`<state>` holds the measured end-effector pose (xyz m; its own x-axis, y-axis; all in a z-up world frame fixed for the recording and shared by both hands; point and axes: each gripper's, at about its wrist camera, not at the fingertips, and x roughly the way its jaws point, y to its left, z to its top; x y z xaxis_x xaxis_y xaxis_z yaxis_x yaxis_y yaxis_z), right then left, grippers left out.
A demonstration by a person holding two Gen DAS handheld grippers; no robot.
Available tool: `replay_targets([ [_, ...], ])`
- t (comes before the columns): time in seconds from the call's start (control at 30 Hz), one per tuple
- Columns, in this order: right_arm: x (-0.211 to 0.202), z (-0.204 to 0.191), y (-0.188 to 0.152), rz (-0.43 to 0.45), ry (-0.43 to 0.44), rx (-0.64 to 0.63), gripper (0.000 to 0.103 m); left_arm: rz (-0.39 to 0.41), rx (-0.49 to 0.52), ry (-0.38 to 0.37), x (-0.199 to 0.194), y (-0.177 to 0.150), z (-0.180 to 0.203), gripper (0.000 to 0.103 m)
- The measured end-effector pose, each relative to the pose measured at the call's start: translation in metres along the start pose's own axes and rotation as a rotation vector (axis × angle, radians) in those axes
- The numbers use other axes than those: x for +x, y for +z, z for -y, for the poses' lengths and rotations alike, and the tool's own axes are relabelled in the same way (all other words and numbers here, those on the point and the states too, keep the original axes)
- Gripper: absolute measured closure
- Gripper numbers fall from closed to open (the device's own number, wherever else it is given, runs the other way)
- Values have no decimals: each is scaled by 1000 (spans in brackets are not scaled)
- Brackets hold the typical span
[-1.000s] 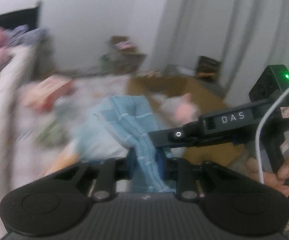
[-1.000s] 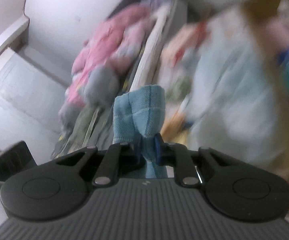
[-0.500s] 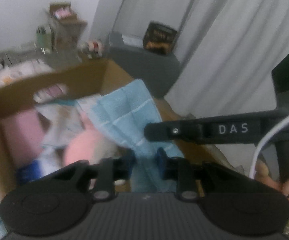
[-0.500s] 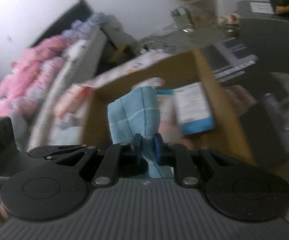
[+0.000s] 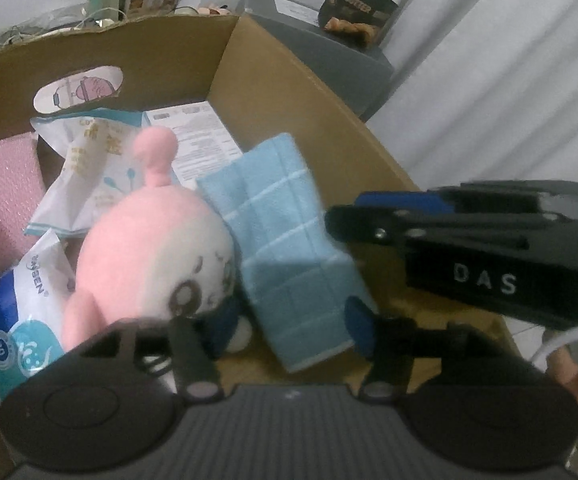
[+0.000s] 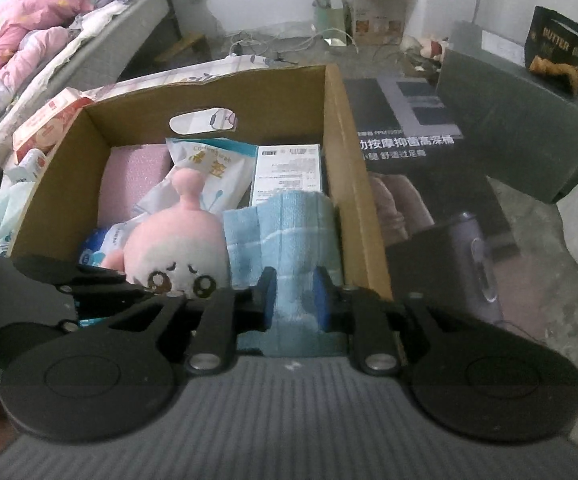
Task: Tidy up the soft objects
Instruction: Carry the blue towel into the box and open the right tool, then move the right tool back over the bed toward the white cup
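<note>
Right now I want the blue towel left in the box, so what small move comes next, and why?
Probably finish opening the right hand-held gripper: its jaws have just been opening, with the blue towel still between them, already inside the cardboard box beside the pink plush. The left hand-held gripper is already open.

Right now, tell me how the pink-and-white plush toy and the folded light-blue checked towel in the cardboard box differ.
The pink-and-white plush toy is rounded and stuffed, with a stitched face; the folded light-blue checked towel is flat cloth with a pale grid. The toy sits free in the box's middle; the towel leans by the right wall, between the right gripper pads, whose jaws have just been opening. Both are soft and lie inside the cardboard box.
</note>
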<state>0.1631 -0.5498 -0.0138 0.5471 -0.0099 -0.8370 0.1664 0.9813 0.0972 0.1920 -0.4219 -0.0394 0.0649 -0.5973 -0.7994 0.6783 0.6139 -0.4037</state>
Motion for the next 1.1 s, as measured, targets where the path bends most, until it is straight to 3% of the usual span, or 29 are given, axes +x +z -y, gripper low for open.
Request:
replay_targets([
  [0.27,-43,-2,-3,102,33,60,76,57,24,0,-50,-13,10,28],
  [0.43,-89,-8,-20,206,146,146,68,137,69,33,-109,-37,11,16],
  [0.53,-109,-20,-32,239,220,185,62,183,80,63,-150,-56,4,15],
  [0.7,-133,-58,-45,270,340,192,61,298,57,150,-224,-96,-27,10],
  [0.87,-143,-114,-48,270,437,120,59,409,8,310,-286,-147,-70,10],
  [1.1,-128,-209,-18,225,510,-64,59,515,-34,509,-319,-181,-129,10],
])
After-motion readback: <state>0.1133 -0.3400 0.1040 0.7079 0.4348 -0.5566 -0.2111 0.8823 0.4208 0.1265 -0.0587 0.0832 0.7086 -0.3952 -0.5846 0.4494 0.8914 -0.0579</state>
